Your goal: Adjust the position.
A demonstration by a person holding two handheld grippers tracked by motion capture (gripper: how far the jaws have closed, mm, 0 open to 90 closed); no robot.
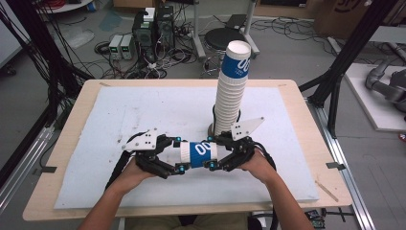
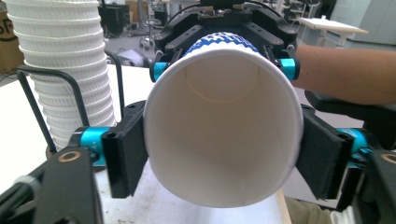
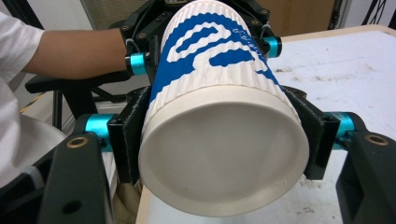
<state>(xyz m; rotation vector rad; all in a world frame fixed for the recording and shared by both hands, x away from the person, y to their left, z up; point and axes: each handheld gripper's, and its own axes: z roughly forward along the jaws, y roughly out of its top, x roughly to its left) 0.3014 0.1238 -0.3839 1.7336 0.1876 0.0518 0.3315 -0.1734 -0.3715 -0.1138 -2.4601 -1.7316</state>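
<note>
A white paper cup (image 1: pixel 200 154) with a blue ribbed sleeve lies on its side, lifted above the white mat between my two grippers. My left gripper (image 1: pixel 179 154) is shut on its open rim end; in the left gripper view the cup's mouth (image 2: pixel 222 126) faces the camera with the pads pressed on both sides. My right gripper (image 1: pixel 210 152) is shut on the base end, and the cup's bottom (image 3: pixel 219 154) faces the right gripper view. A tall stack of the same cups (image 1: pixel 230 96) stands upside down just behind the right gripper.
A black wire stand (image 2: pixel 28 93) rises beside the cup stack (image 2: pixel 65 70). The white mat (image 1: pixel 143 110) lies on a wooden tabletop (image 1: pixel 81 110). Beyond the far edge are a black stool (image 1: pixel 220 38), computer boxes (image 1: pixel 153 28) and cables on the floor.
</note>
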